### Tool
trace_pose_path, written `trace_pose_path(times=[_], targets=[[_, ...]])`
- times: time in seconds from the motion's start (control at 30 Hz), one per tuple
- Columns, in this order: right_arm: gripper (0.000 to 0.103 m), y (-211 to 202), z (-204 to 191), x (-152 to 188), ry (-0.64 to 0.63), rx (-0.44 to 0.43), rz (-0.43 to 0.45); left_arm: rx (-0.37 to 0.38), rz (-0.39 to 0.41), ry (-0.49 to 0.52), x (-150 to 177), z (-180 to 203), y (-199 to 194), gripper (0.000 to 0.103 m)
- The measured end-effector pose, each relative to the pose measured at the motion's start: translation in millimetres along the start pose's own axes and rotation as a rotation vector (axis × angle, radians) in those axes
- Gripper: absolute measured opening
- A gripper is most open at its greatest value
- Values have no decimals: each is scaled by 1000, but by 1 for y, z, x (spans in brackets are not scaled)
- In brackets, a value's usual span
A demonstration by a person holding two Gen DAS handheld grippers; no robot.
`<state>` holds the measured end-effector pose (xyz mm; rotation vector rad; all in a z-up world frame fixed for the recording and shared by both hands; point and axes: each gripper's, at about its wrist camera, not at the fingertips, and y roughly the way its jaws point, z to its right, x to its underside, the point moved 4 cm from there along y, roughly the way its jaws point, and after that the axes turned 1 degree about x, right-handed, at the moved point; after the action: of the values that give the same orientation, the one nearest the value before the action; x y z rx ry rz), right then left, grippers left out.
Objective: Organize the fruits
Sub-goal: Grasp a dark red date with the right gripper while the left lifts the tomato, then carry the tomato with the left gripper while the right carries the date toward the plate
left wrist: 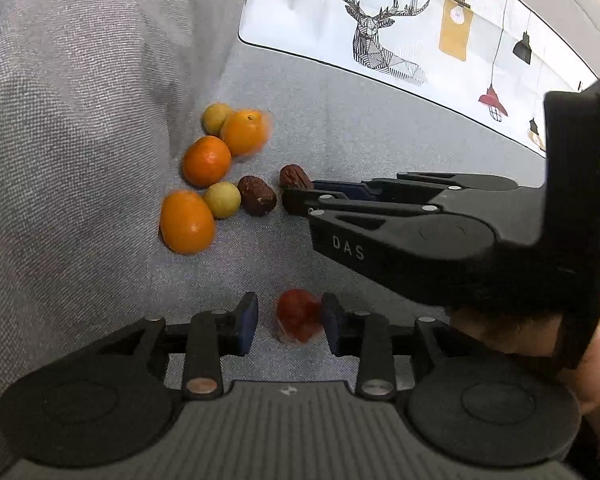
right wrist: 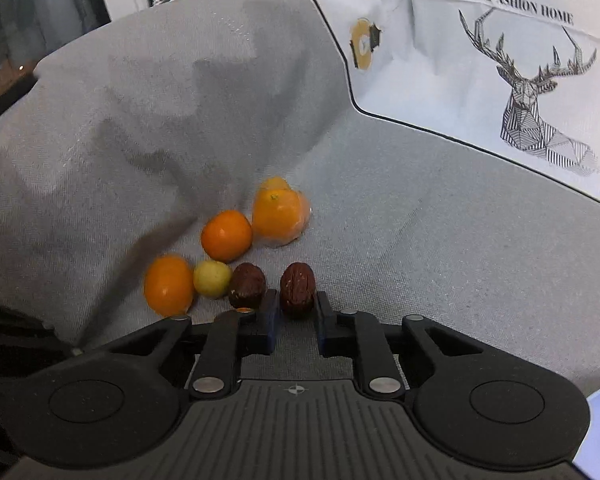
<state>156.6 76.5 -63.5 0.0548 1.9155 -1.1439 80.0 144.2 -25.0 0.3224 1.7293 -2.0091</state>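
Observation:
Several fruits lie on a grey cloth (left wrist: 380, 132): three oranges (left wrist: 206, 162), two small yellow-green fruits (left wrist: 222, 199) and a brown dried date (left wrist: 257, 195). My left gripper (left wrist: 290, 320) stands open at the bottom of the left wrist view. A blurred red date (left wrist: 298, 316) sits between its blue pads, close to the right one and apart from the left one. My right gripper (right wrist: 296, 312) is shut on a second brown date (right wrist: 297, 288), which lies on the cloth beside the first brown date (right wrist: 247, 285). In the left wrist view the right gripper (left wrist: 300, 196) reaches in from the right.
The grey cloth rises in a tall fold (right wrist: 140, 120) behind and left of the fruit pile. A white printed cloth with a deer drawing (right wrist: 540, 92) borders the grey one at the right. A person's hand (left wrist: 520, 332) holds the right gripper.

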Motion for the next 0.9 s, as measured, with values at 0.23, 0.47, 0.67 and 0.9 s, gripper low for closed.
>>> trace_pose_path(times=[0.23,0.47,0.67,0.9], targets=[[18,-53,5,-11,-2,19,59,0,-12,19,1,4,2,40],[19,-165,22,0,92,75,134,32,-73,51,4,10,9,37],[19,-241,45,53,215,192,134,20,-13,99,9,19,-2,29],[19,-286,54,78,290,259,217,45,82,117,16,31,-23,29]])
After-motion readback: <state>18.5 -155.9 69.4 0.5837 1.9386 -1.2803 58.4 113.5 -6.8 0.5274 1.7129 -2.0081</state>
